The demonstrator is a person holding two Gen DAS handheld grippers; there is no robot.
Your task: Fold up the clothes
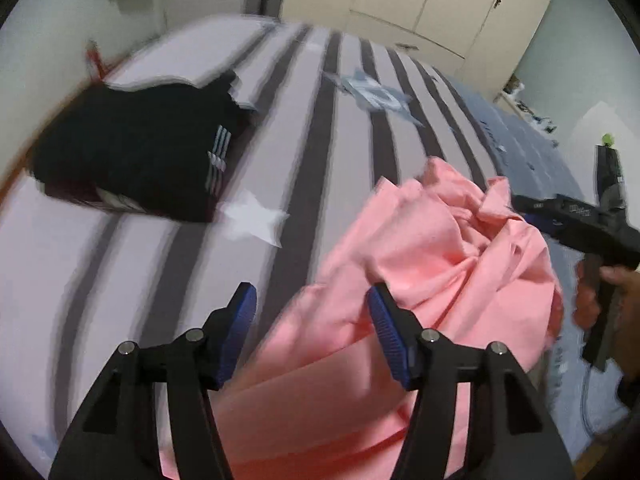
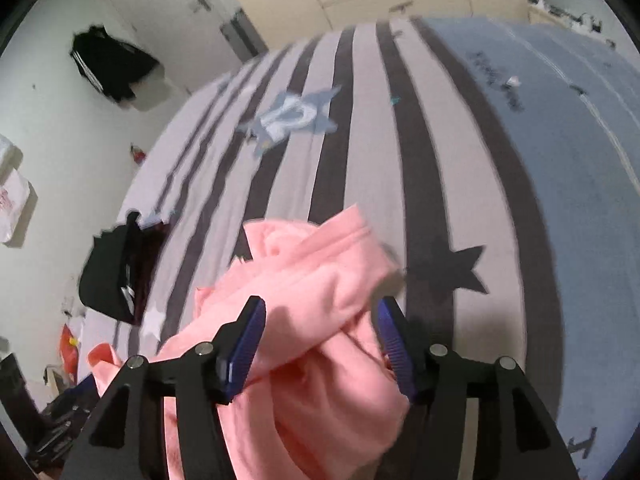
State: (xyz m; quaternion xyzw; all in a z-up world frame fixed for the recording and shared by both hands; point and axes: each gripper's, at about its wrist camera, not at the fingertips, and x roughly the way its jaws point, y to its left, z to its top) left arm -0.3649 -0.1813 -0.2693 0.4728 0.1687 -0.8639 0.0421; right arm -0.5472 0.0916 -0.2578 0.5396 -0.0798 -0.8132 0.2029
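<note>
A crumpled pink garment [image 1: 432, 256] lies on the striped bed [image 1: 304, 128], near its front edge. My left gripper [image 1: 312, 320] hovers over the garment's left part with its jaws apart; the cloth lies under them and no pad presses on it. In the right wrist view my right gripper [image 2: 320, 320] stands open over the bunched pink garment [image 2: 320, 280], a fold of which rises between the blue pads [image 2: 248, 340]. The left wrist view also shows the right gripper [image 1: 576, 220] at the far right, held by a hand [image 1: 620, 292].
A folded black garment with white stripes [image 1: 140, 160] sits on the bed's left side, beside a wall [image 2: 48, 120]. A blue blanket [image 2: 560, 160] covers the right part of the bed. Cream wardrobe doors [image 1: 432, 0] stand beyond the far end. Clutter lies on the floor [image 2: 60, 400] at left.
</note>
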